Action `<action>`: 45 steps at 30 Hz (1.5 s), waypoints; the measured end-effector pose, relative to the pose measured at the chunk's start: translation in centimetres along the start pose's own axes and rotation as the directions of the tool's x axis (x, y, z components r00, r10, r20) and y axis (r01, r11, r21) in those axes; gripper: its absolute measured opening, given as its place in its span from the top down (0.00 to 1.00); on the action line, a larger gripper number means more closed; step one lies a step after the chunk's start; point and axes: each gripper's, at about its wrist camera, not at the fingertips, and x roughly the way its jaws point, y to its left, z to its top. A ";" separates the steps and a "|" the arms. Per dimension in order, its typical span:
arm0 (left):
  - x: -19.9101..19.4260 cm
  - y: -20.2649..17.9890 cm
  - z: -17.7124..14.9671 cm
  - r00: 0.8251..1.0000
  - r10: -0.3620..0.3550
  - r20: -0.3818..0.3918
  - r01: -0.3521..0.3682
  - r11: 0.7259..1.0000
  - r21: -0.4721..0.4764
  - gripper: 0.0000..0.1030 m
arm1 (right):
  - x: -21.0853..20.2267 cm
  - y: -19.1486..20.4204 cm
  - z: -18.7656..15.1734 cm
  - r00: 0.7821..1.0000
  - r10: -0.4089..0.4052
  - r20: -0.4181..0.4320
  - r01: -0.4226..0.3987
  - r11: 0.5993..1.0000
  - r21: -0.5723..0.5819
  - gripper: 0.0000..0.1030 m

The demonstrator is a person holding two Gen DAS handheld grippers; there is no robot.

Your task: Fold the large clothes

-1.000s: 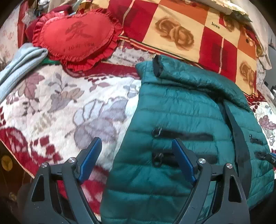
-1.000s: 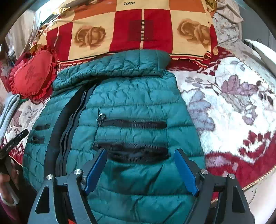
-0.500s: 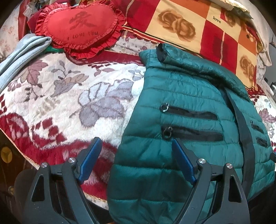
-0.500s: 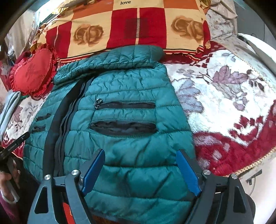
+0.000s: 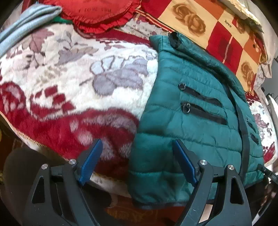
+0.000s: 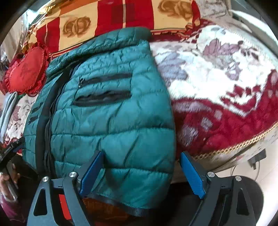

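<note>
my left hand-held gripper (image 5: 137, 163) and right hand-held gripper (image 6: 141, 171) gape empty over the green puffer jacket (image 6: 107, 111), spread ahead on the bed (image 5: 69, 97); soft, light, slippery, best pinched at its hem corners.

Floral red-and-white blanket (image 5: 73, 90), red heart cushion (image 5: 97, 12), checked rose quilt (image 5: 217, 33), folded grey cloth (image 5: 26, 22).
</note>
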 end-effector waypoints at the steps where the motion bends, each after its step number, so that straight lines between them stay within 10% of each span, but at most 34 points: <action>1: 0.1 0.2 -0.2 1.000 -0.015 -0.005 0.015 1.000 -0.002 0.19 | 0.1 0.0 -0.1 1.000 0.009 -0.011 -0.010 1.000 -0.002 0.16; 22: 1.3 -0.9 -2.4 0.986 -0.126 -0.108 0.127 0.992 0.001 0.19 | -0.7 0.7 0.3 0.993 0.110 -0.039 -0.111 0.993 -0.030 0.16; 27: 1.3 -1.4 -2.5 0.987 -0.119 -0.110 0.124 0.991 0.046 0.20 | -0.5 1.1 0.1 0.996 0.081 -0.027 -0.083 0.995 -0.061 0.55; 38: -0.1 -2.7 -2.1 0.994 -0.083 -0.071 0.092 0.987 0.128 0.81 | -2.9 1.8 1.3 0.989 0.147 0.027 -0.142 0.983 -0.120 0.84; 45: -2.6 -2.0 -0.7 0.989 -0.142 -0.028 0.144 0.984 0.100 0.89 | -5.3 2.4 3.4 0.970 0.225 0.091 -0.213 0.969 -0.121 0.86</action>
